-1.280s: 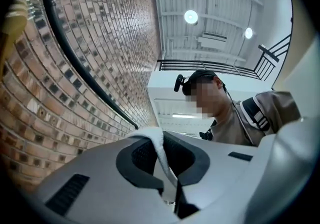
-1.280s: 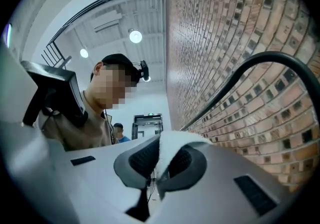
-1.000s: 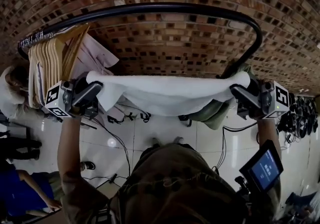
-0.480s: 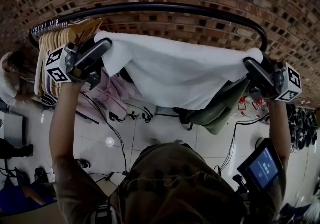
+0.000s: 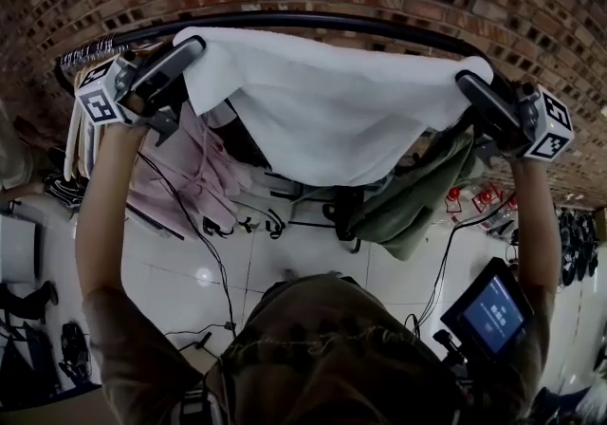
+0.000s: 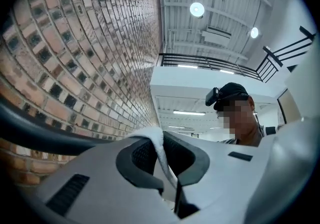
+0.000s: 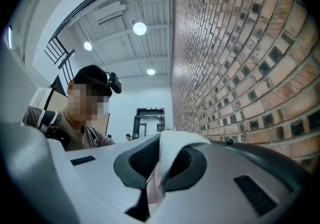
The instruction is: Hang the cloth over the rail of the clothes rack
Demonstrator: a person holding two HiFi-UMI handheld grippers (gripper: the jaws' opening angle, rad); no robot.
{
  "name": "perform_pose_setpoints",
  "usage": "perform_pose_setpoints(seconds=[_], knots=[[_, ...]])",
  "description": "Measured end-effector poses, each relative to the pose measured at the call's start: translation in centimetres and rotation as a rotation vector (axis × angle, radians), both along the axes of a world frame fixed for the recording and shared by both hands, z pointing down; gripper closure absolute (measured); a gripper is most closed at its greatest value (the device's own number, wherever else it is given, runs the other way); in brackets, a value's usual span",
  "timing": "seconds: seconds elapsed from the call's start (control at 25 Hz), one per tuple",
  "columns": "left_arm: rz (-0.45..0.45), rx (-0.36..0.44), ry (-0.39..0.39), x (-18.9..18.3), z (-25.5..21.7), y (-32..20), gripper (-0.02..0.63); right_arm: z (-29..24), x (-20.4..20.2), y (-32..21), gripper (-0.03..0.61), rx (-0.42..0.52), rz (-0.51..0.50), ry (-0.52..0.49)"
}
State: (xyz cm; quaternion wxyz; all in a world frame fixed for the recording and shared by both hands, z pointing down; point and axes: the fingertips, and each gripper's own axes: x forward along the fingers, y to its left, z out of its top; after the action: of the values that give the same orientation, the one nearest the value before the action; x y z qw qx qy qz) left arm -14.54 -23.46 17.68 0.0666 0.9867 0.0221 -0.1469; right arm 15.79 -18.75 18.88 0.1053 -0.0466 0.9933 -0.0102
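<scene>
readable text: none in any view
left marker cube (image 5: pixel 98 96): black-and-white square patterns only, no letters or digits
right marker cube (image 5: pixel 548 124): same kind of patterns, no characters
screen (image 5: pixel 493 312): lit blue, content too small to read

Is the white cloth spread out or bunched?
Spread: the cloth is stretched between the left gripper and right gripper, each shut on a corner.
</scene>
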Motion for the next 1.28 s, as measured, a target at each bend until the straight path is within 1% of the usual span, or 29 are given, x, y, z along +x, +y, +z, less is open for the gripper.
perform_pose_setpoints(seconds=[0.12, 0.24, 0.36, 0.44, 0.56, 0.68, 0.88, 1.04, 1.28], knots=[[0.001, -0.025, -0.012, -0.1, -0.5, -1.4, 0.598, -0.3, 0.3, -1.3, 0.563, -0.020, 0.007, -0.009], [0.016, -0.040, 0.004, -0.3, -1.8, -2.2, 0.597, -1.6, 0.4, -2.2, 0.563, -0.026, 0.017, -0.022], [0.012, -0.021, 0.027, -0.3, -3.4, -2.5, 0.598, -3.0, 0.3, -2.9, 0.563, -0.025, 0.025, -0.022], [0.003, -0.017, 0.036, 0.0, -4.3, -2.8, 0.597, -3.8, 0.1, -3.2, 0.563, -0.015, 0.025, -0.010], [-0.020, -0.037, 0.041, 0.3, -5.3, -3.7, 0.597, -5.5, -0.4, -3.1, 0.563, 0.023, 0.032, 0.002], [-0.027, -0.054, 0.040, 0.5, -6.2, -4.5, 0.597, -7.2, -0.5, -3.3, 0.563, 0.029, 0.033, -0.004], [-0.027, -0.073, 0.033, 0.8, -7.6, -5.6, 0.598, -9.2, -0.1, -4.7, 0.563, 0.032, 0.073, -0.020], [-0.031, -0.082, 0.021, 1.3, -8.5, -6.5, 0.597, -9.8, 0.6, -5.7, 0.563, -0.003, 0.095, -0.048], [-0.041, -0.080, 0.029, 1.4, -10.2, -7.9, 0.597, -11.0, 0.9, -6.9, 0.563, 0.013, 0.122, -0.042]])
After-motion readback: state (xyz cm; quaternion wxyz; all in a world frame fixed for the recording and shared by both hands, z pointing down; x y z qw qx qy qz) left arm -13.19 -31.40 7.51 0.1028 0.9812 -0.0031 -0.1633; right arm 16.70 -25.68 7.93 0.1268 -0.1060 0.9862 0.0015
